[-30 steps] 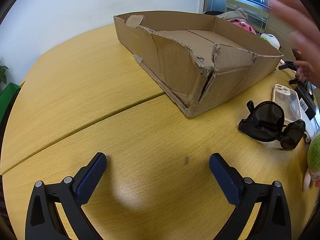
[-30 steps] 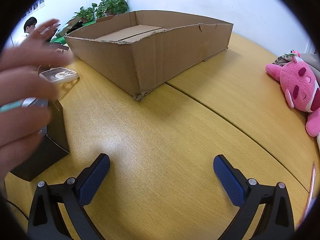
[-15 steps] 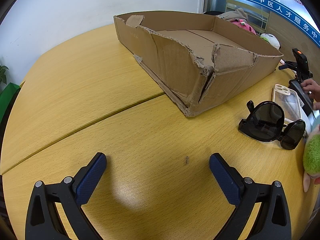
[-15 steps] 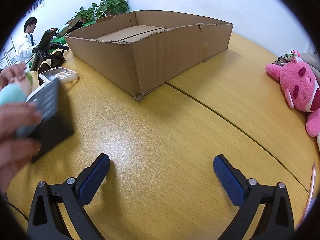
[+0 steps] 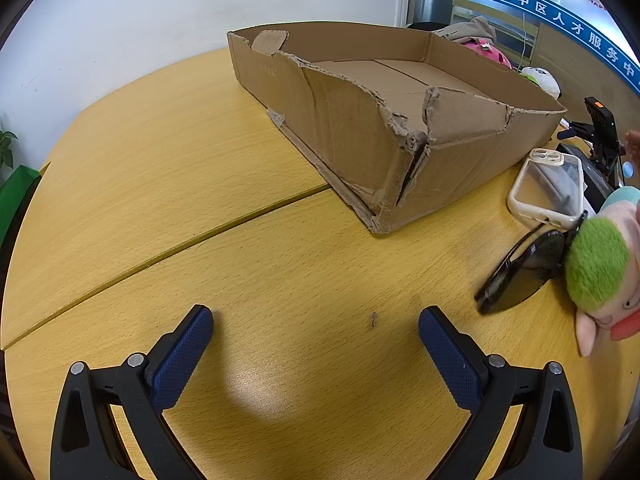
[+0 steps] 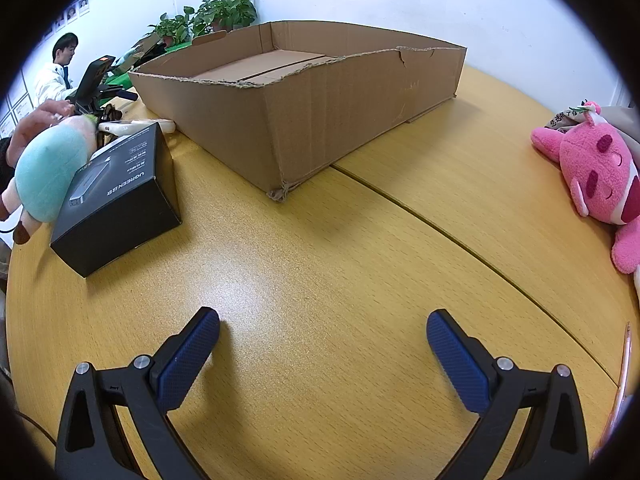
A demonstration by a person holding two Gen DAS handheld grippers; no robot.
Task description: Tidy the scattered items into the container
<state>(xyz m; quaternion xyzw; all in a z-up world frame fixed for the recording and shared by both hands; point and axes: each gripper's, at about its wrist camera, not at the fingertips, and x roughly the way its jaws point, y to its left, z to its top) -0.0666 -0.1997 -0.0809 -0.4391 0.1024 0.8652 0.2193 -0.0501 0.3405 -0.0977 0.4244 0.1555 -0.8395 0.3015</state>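
An open, torn cardboard box stands on the yellow wooden table; it also shows in the right wrist view. My left gripper is open and empty above the table, short of the box. To its right lie black sunglasses, a clear phone case and a green-haired plush toy. My right gripper is open and empty. To its left are a black carton and the same plush toy leaning on it.
A pink plush bear lies at the table's right edge. A hand reaches in at far left by a phone on a stand. A seated person and potted plants are behind.
A person's hand set the black carton down and laid the green-haired plush against it and the sunglasses. The sunglasses shifted and tilted. Both grippers stayed put.
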